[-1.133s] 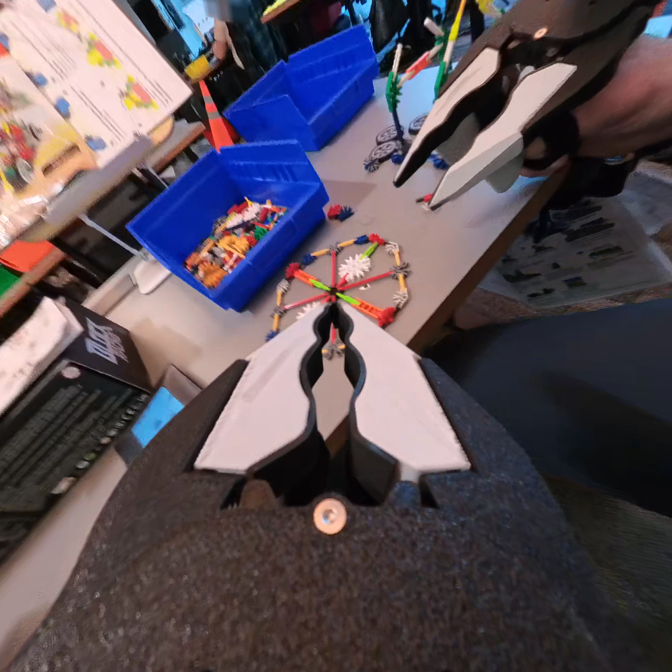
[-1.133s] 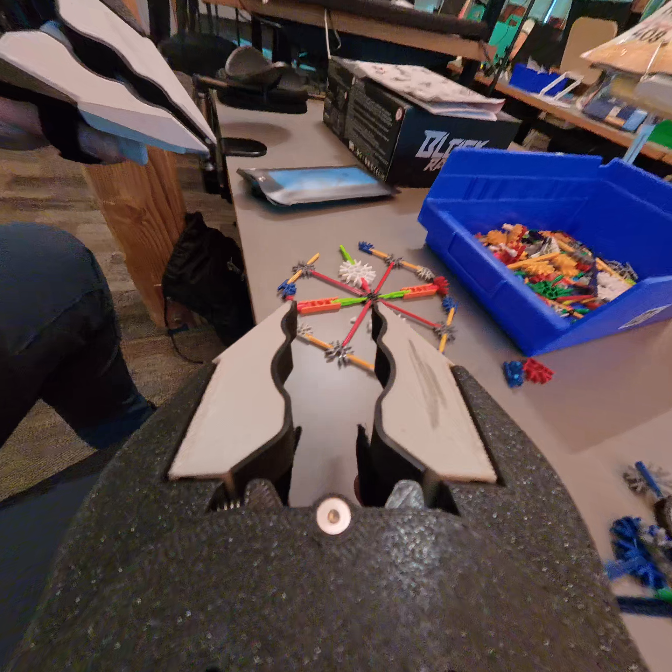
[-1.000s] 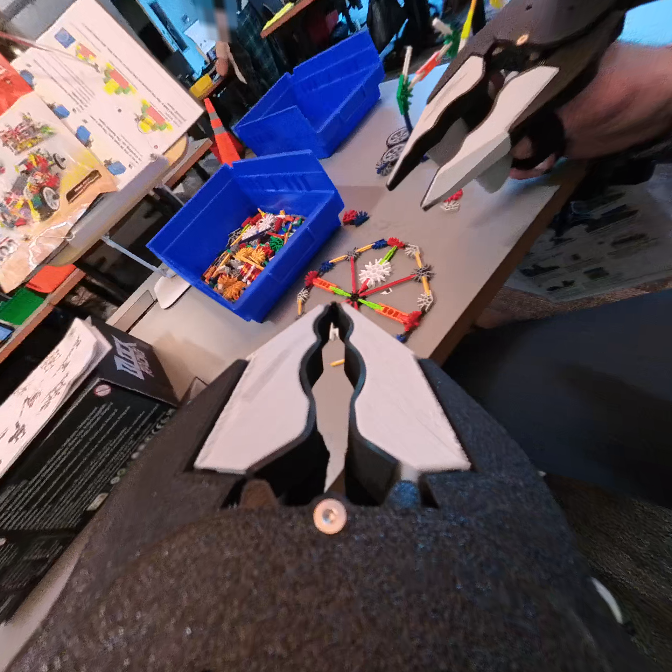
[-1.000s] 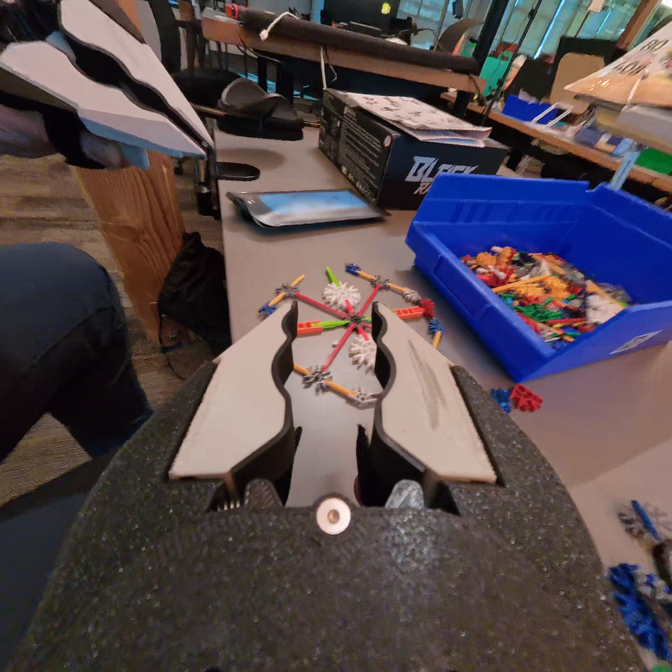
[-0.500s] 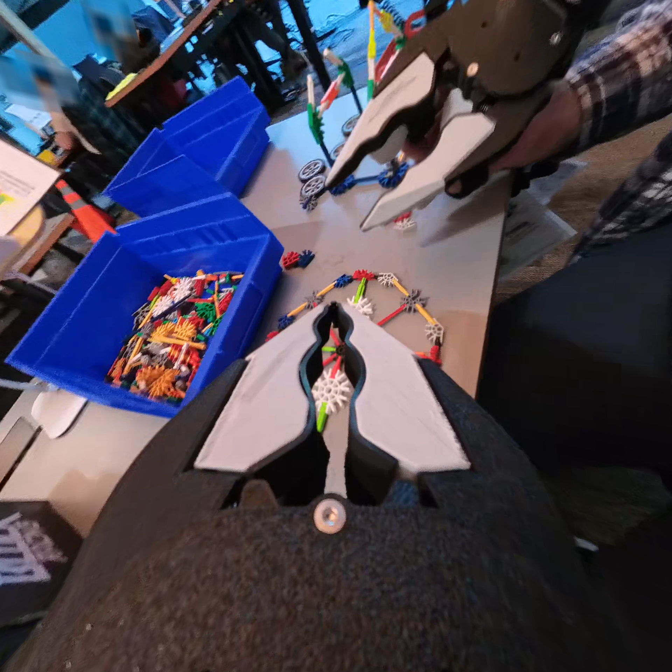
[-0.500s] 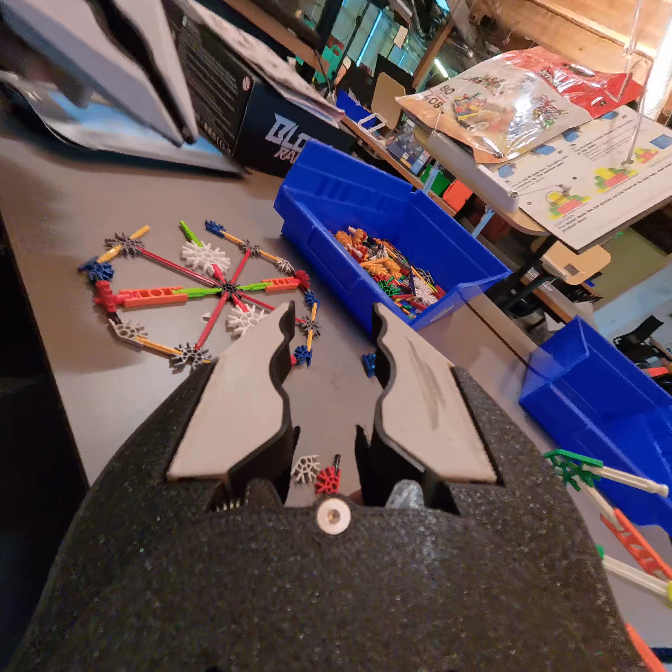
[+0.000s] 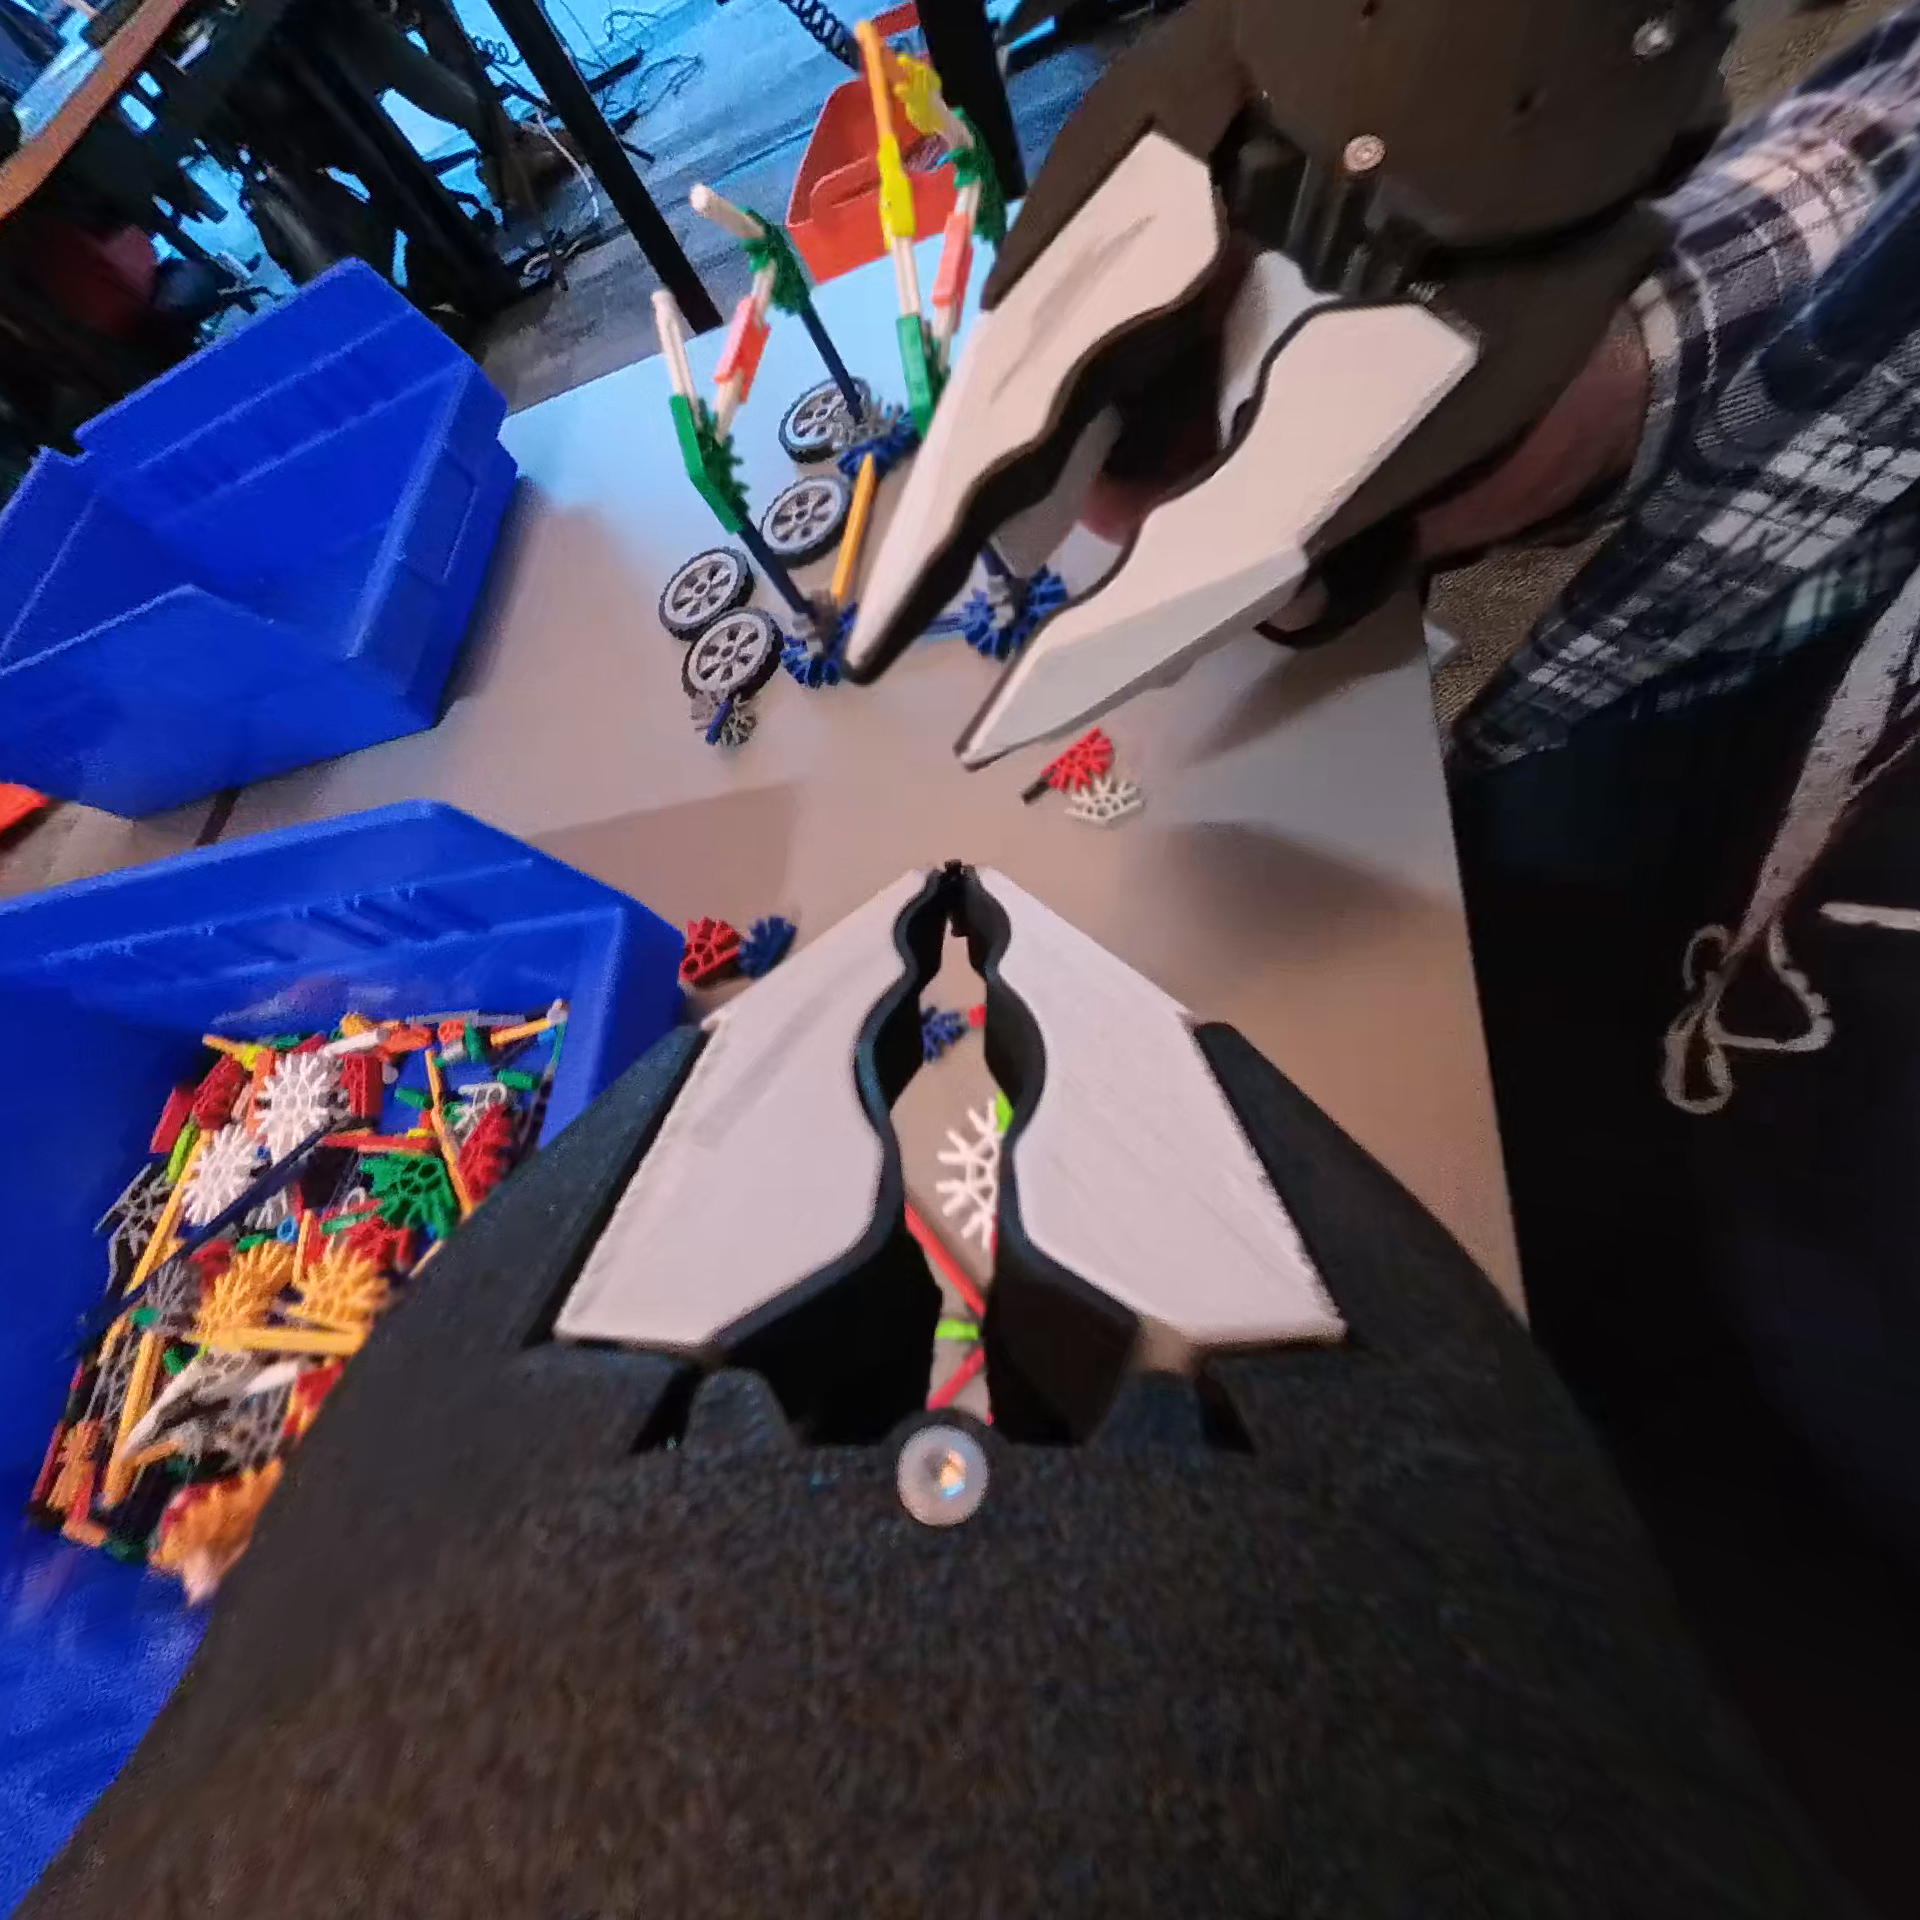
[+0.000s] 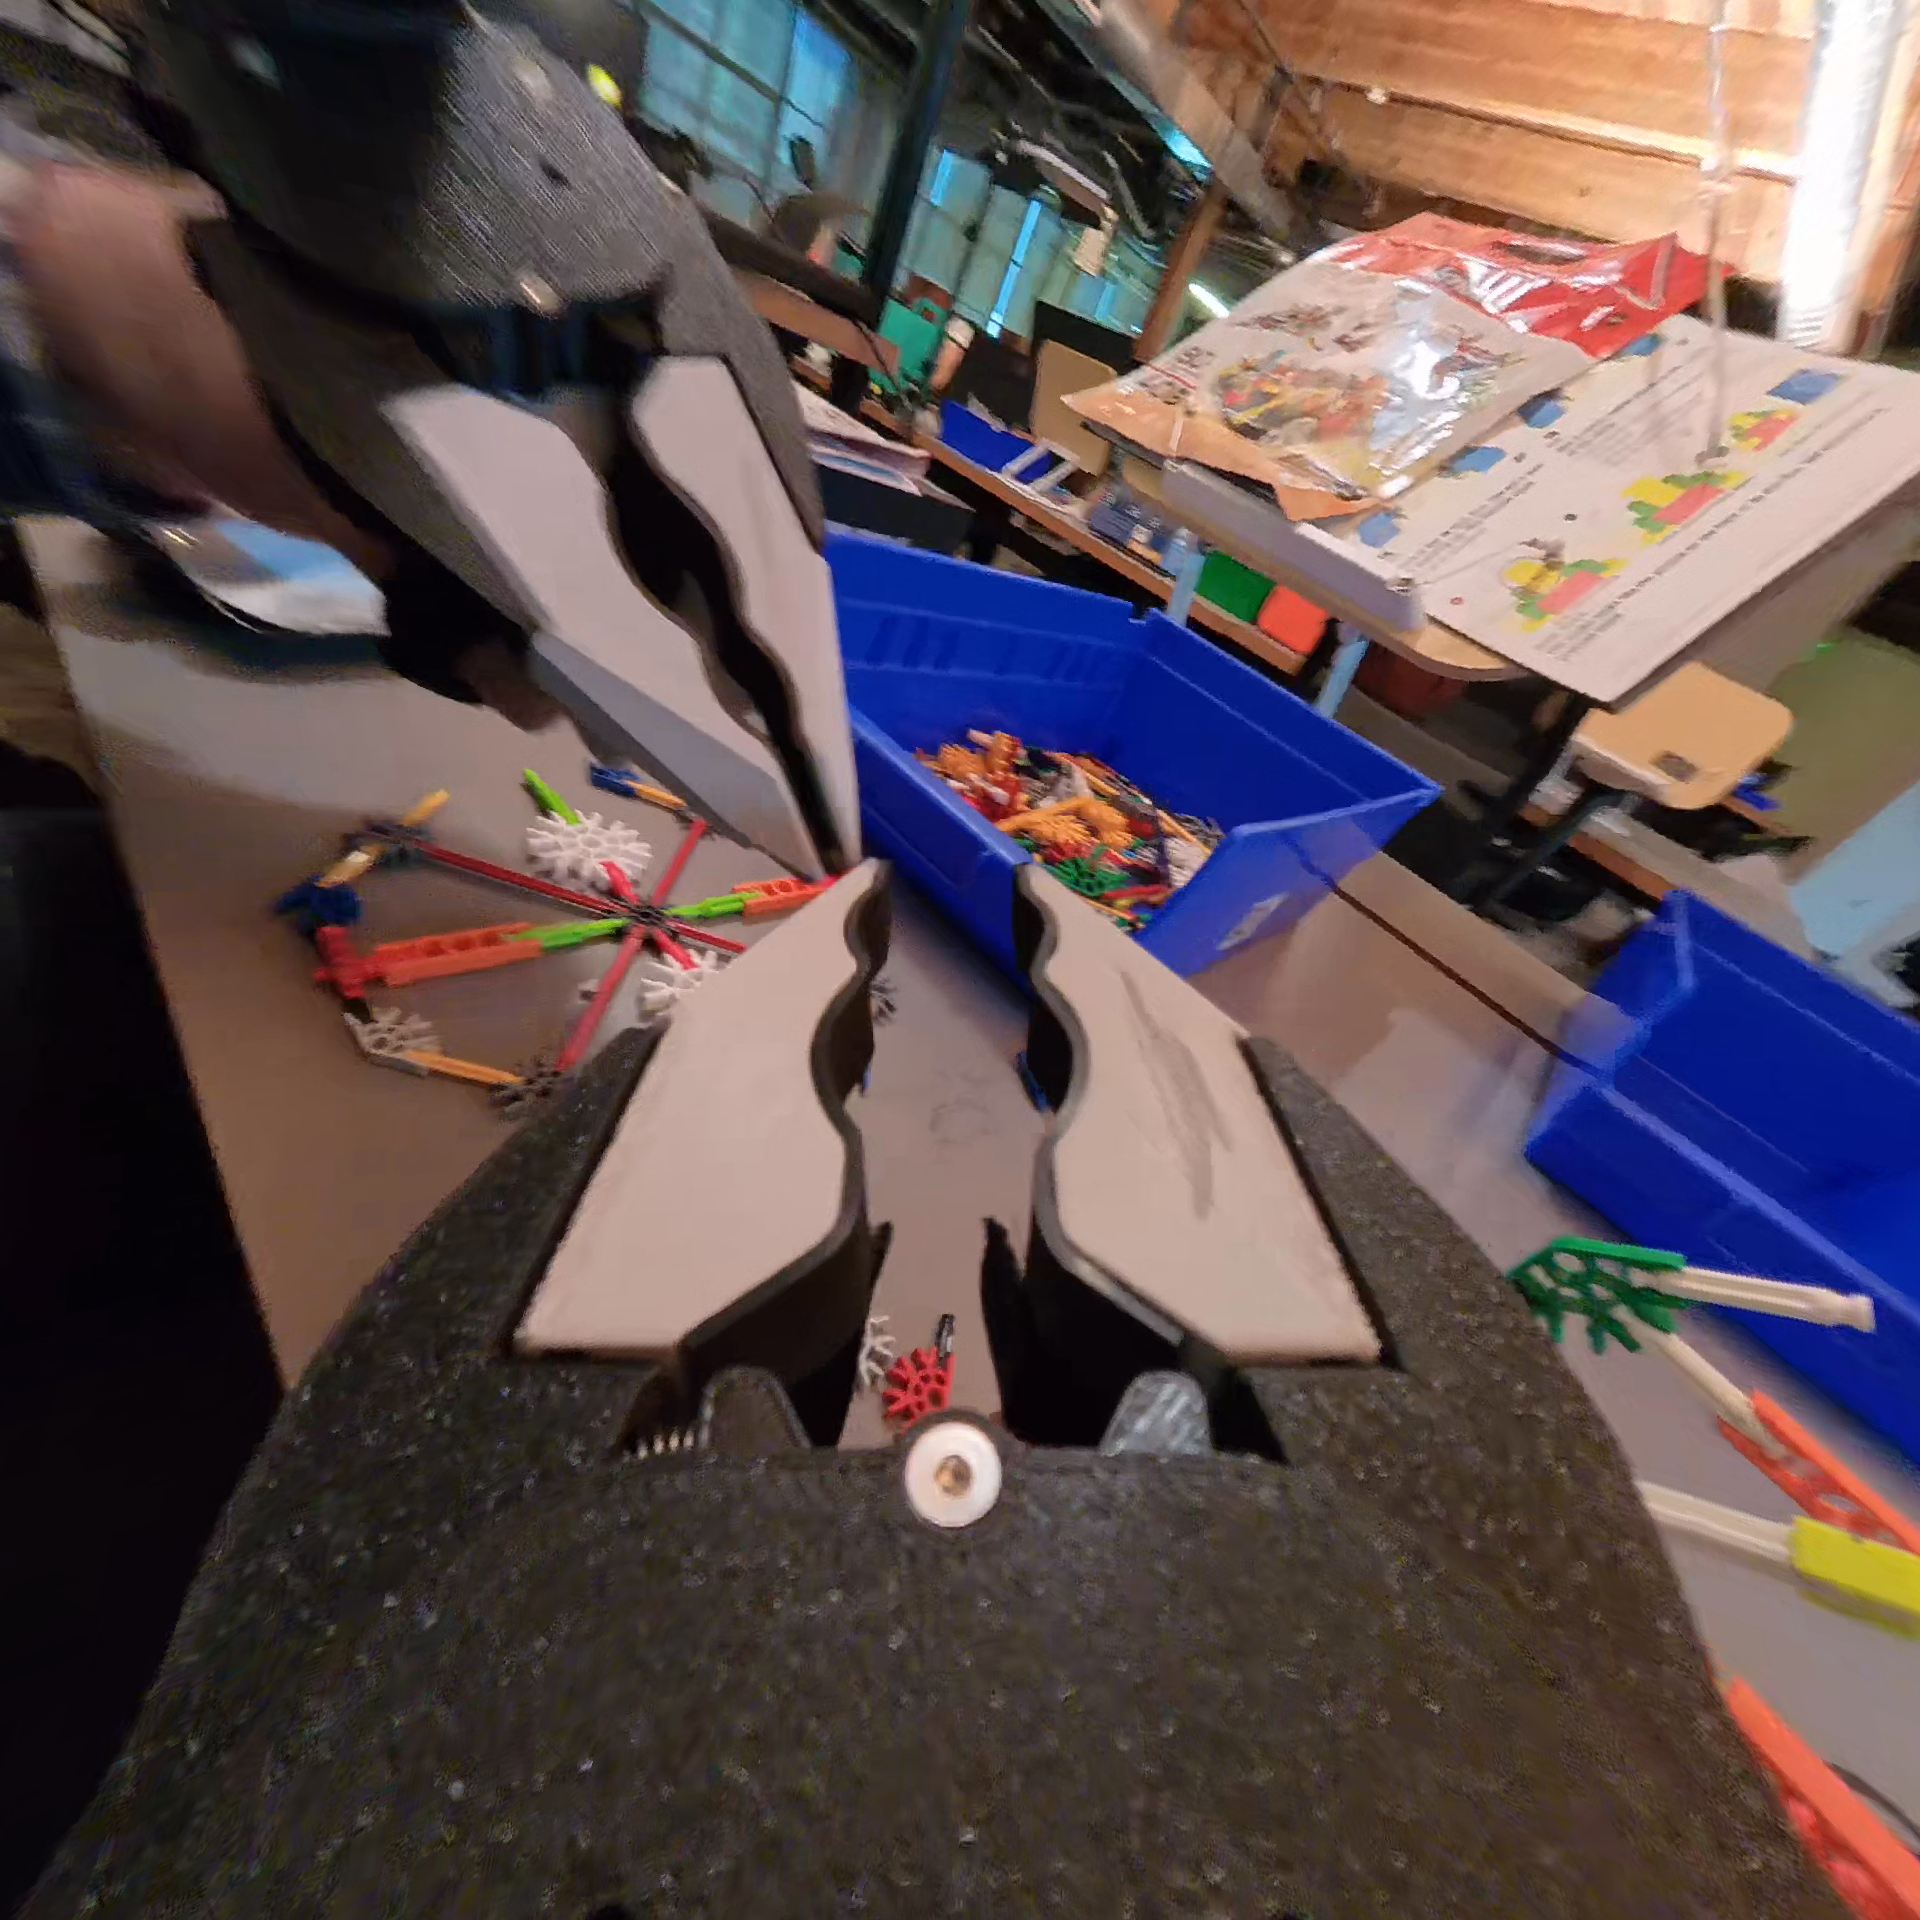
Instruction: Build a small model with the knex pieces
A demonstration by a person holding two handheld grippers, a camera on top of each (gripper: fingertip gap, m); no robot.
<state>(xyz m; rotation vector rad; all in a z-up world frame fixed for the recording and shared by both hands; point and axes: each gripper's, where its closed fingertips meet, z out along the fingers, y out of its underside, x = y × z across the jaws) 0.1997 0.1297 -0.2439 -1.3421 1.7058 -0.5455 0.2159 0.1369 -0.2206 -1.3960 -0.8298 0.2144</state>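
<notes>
A flat wheel of coloured rods and connectors (image 8: pixel 582 914) lies on the grey table (image 8: pixel 312 1143). My left gripper (image 7: pixel 951 873) is shut and empty, hovering over the wheel, part of which shows through the finger gap (image 7: pixel 971 1174). My right gripper (image 8: pixel 951 883) is open and empty, above a red connector (image 8: pixel 920 1377) and a white one beside it. In the left wrist view the right gripper (image 7: pixel 914 712) hangs just over that red and white pair (image 7: pixel 1086 774). In the right wrist view the left gripper (image 8: pixel 836 852) almost meets my right fingertips.
A blue bin of loose pieces (image 8: pixel 1091 810) stands behind the wheel, also in the left wrist view (image 7: pixel 260 1195). A second blue bin (image 7: pixel 260 540) and a wheeled rod structure (image 7: pixel 810 468) stand farther along. Red and blue connectors (image 7: pixel 732 945) lie by the bin. The table edge (image 7: pixel 1455 935) is on the right. Only a small space, under 4 cm, lies between the two pairs of fingers. The red connector (image 8: pixel 920 1377) is about 11 centimeters from both grippers' fingertips. Seen from the left wrist view (image 7: pixel 1070 761) as well.
Both grippers have swung in over the table. The left moved forward over the wheel, the right turned toward the bin; their tips are now close together. Jaw states are unchanged.
</notes>
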